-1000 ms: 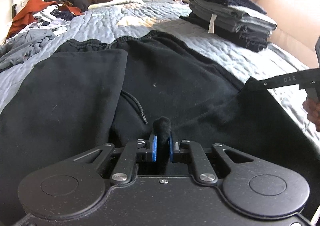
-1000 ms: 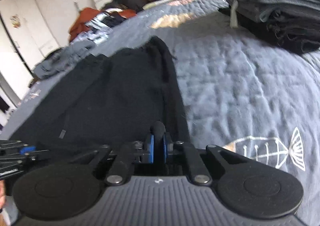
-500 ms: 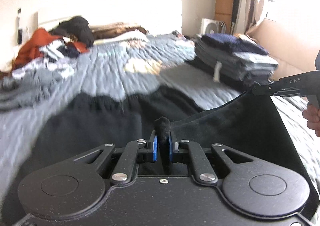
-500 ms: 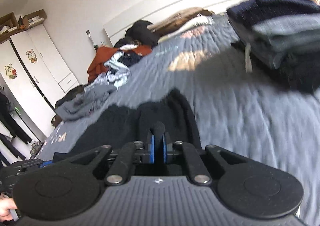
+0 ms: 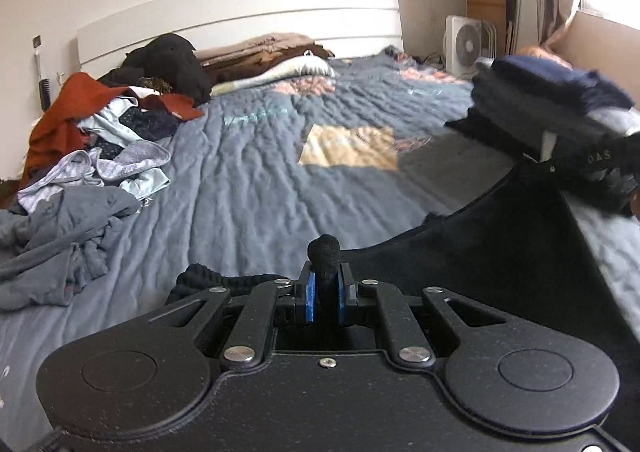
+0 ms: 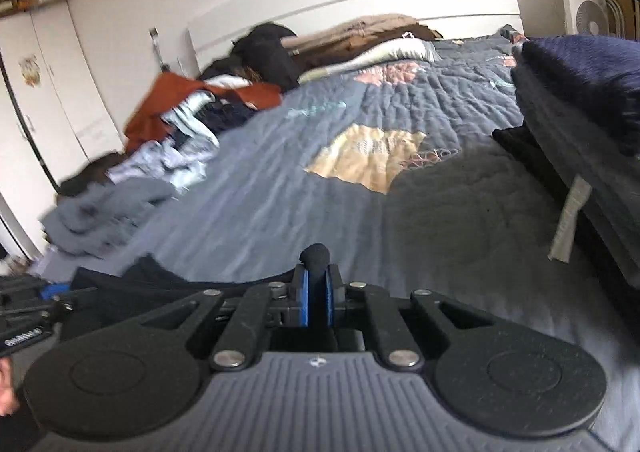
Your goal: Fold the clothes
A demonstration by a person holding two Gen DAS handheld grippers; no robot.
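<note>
A black garment [image 5: 500, 252] hangs stretched between my two grippers, lifted above the blue quilted bed [image 5: 248, 179]. My left gripper [image 5: 325, 288] is shut on a bunched edge of it. My right gripper [image 6: 317, 292] is shut on another edge, and it also shows in the left wrist view [image 5: 592, 163] at the right, holding the cloth's upper corner. In the right wrist view the garment [image 6: 160, 284] sags to the left toward my left gripper [image 6: 24, 316].
A stack of folded dark clothes [image 5: 552, 107] sits on the bed's right side, close to my right gripper. A heap of unfolded clothes [image 5: 92, 147] lies at the left. More garments lie by the white headboard [image 5: 240, 23]. A fan [image 5: 466, 43] stands beyond the bed.
Both grippers have lifted the black garment off the bed and carried it forward toward the headboard. It lay flat a second ago and now hangs between them.
</note>
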